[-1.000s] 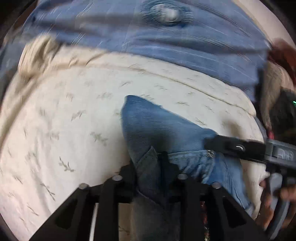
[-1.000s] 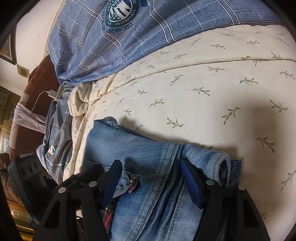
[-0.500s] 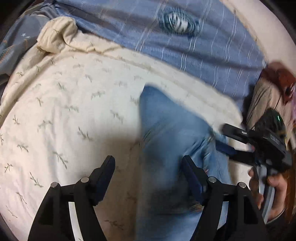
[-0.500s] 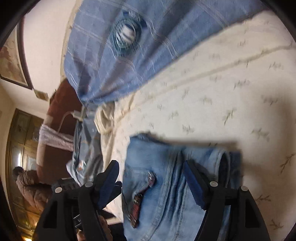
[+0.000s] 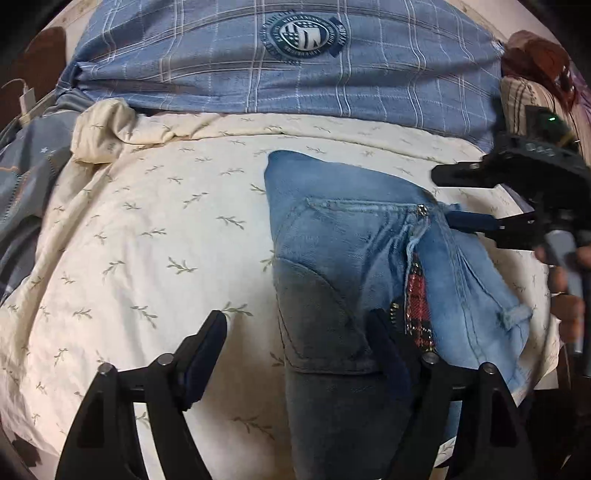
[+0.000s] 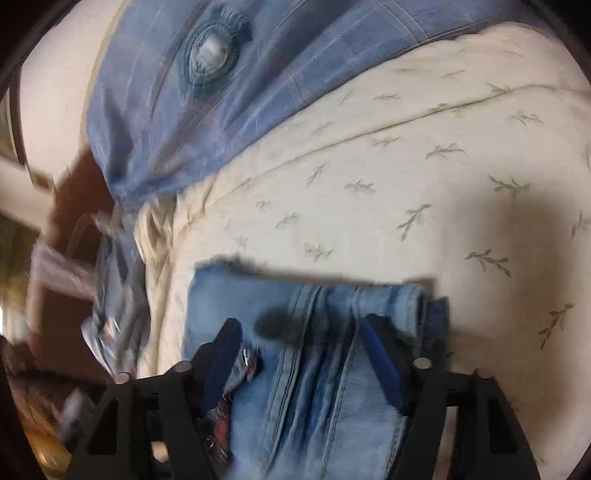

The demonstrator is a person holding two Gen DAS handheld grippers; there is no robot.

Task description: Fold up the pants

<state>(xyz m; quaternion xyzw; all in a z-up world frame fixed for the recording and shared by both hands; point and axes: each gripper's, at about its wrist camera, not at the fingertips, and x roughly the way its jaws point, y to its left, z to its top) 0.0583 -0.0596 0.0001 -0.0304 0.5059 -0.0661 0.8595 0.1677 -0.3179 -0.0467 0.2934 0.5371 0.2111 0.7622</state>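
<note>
Currently both sets of tongs are spread, nothing pinched. Left tongs (image 5: 297,341) hover over the bed: the folded jeans (image 5: 354,266) lie ahead and slightly right of them, with my right-side finger (image 5: 388,354) over the denim's near shadowed part and the left-side finger (image 5: 207,343) over bare quilt (image 5: 147,229). Cannot tell whether either finger touches fabric.

Jeans sit as a compact folded bundle on the cream leaf-print quilt. A red plaid lining (image 5: 417,295) shows at the open fly, just ahead of my right-side finger, with a rivet and pocket seam further out.

Right tongs (image 6: 303,354) come in from the far right side of the left view (image 5: 476,199), one blue pad near the waistband edge, hand (image 5: 569,295) on the grip behind. In the right wrist view, blurred, the jeans (image 6: 314,369) fill the gap between the fingers and run under them; the rolled folded edge sits just beyond the right-side finger (image 6: 380,354), and the plaid lining (image 6: 236,373) is beside the left-side one.

Beyond the jeans, at the far end of the bed, lies a blue plaid blanket (image 5: 221,66) with a round crest (image 5: 303,35).
</note>
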